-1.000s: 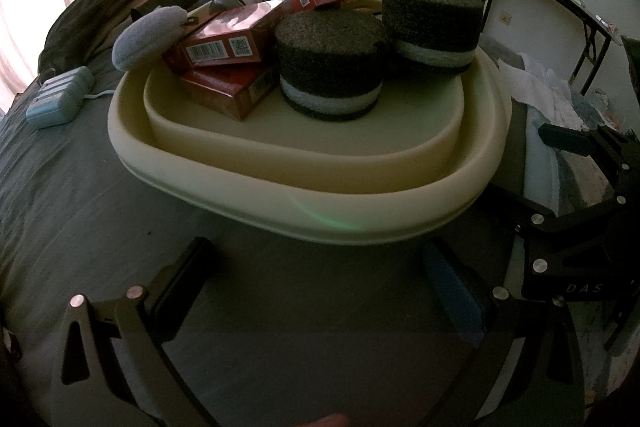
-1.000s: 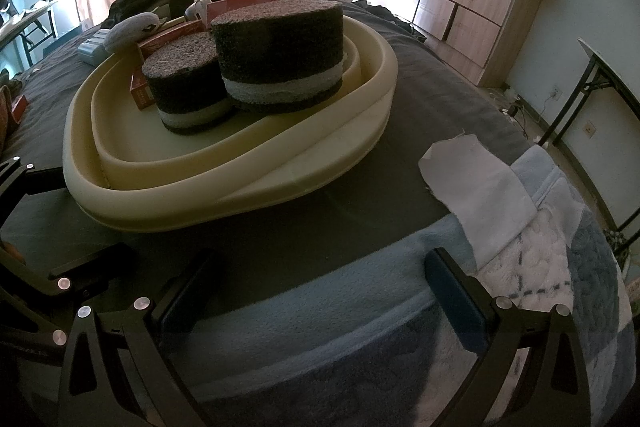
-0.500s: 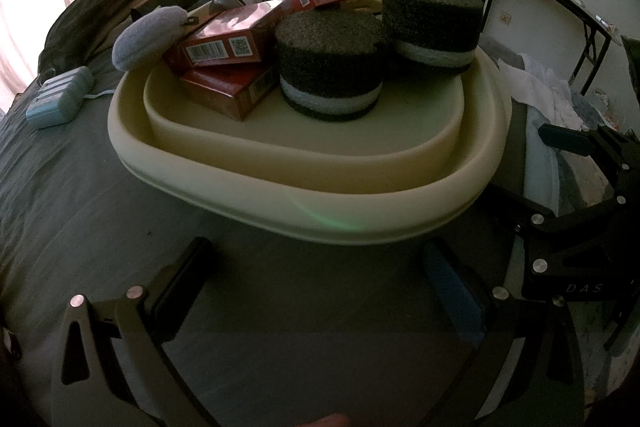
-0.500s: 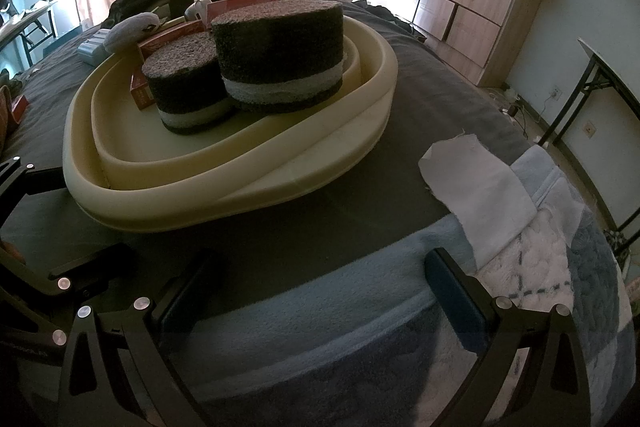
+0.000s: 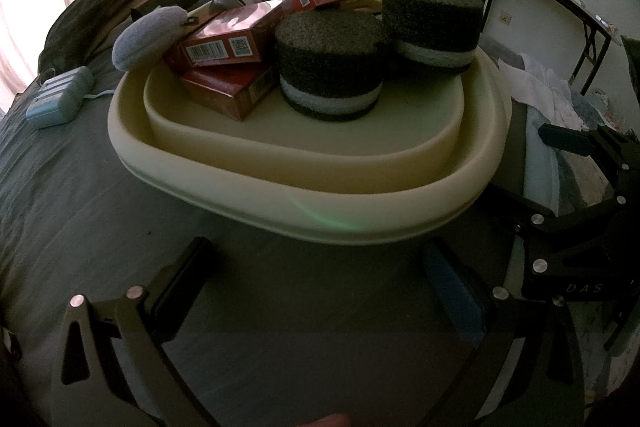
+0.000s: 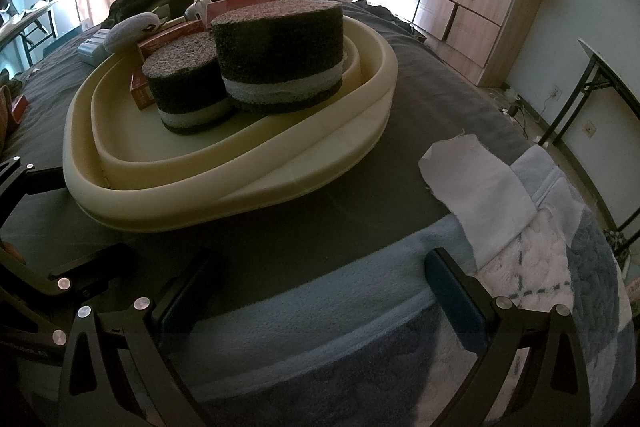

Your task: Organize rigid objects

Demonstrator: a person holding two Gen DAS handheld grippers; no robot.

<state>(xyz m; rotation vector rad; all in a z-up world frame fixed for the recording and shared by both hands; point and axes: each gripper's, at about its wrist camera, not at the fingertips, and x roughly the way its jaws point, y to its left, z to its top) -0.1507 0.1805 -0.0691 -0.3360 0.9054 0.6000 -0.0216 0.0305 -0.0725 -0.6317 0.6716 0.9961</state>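
1. Cream tray on the bed, loaded with two dark foam pucks and red boxes.
2. Left tool and right tool both spread apart, empty, just in front of tray.

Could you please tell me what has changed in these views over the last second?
Nothing visibly changed. Both claws, left and right, stay open and empty over the bed, and the cream tray keeps its two foam cylinders and red boxes in place.
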